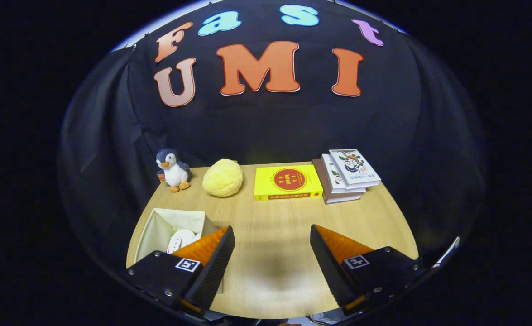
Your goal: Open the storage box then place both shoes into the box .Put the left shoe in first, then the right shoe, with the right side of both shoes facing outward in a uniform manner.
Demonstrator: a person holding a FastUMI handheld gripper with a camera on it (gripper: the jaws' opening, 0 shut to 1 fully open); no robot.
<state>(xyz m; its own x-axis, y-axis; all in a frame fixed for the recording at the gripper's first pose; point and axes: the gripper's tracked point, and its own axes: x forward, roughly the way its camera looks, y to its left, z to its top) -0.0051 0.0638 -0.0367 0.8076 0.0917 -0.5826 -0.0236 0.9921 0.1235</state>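
A cream fabric storage box (166,224) stands open-topped on the wooden table, just to the left of my left finger, which covers its near right corner. Inside it lies a white shoe (180,239), partly hidden behind that finger; a second shoe cannot be made out. My gripper (272,237) hovers above the table's near middle, open wide, with only bare table between its orange-and-black fingers (211,253).
Along the far edge of the table (270,222) stand a penguin plush (173,170), a yellow fluffy ball (222,178), a yellow book (287,182) and a stack of books (347,174). Black cloth walls close in behind and at both sides.
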